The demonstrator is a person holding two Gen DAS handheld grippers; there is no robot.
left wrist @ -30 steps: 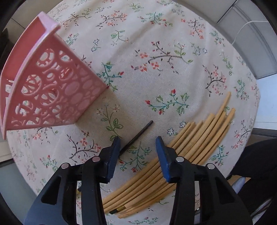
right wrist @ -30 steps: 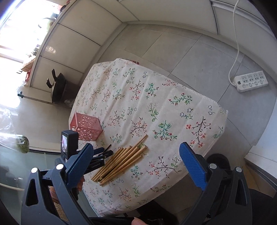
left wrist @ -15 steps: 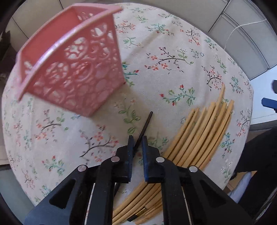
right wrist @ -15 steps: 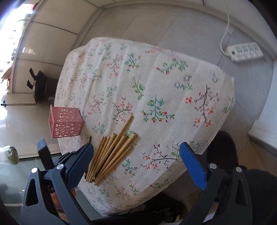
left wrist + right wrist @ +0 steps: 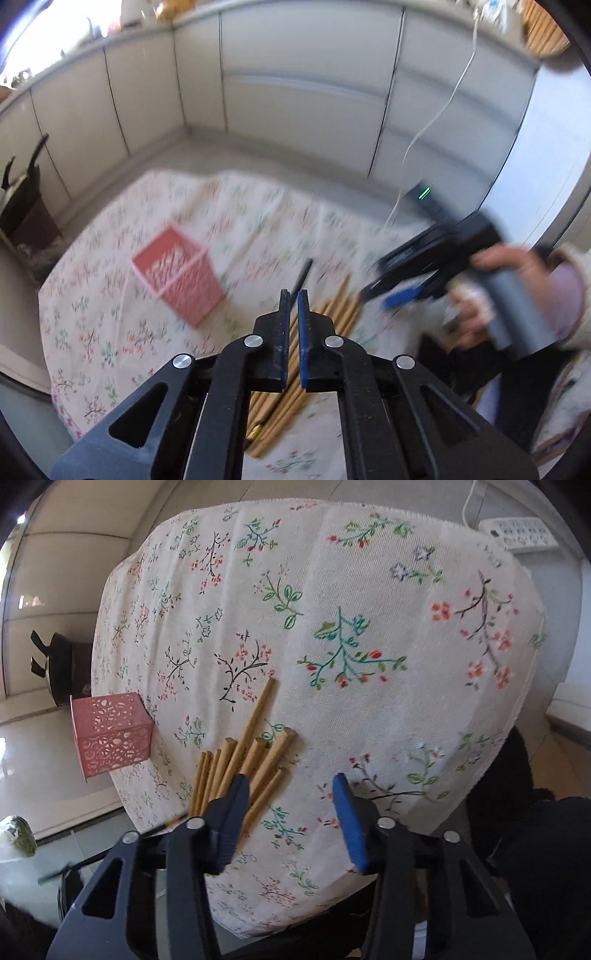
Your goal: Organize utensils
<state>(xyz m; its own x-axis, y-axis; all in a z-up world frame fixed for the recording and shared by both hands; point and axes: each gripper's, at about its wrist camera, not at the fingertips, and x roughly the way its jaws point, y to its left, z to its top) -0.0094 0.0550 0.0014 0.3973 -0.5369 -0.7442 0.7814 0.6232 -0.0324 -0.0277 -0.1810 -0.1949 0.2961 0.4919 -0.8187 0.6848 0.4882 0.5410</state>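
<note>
The left gripper [image 5: 291, 295] is closed on a thin black chopstick [image 5: 303, 275], whose dark, slim shaft sticks out past the blue pads and is lifted above the floral tablecloth [image 5: 369, 590]. A bundle of tan wooden chopsticks [image 5: 243, 760], round-ended and lying side by side, rests on the cloth just beside the pink openwork holder [image 5: 110, 734], which stands upright. The right gripper [image 5: 291, 794] hovers over the bundle's near end; its jaws have just been closing, stand partly apart and grip nothing.

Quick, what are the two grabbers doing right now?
Left gripper: shut on a black chopstick.
Right gripper: open, holding nothing, jaws just been closing.
</note>
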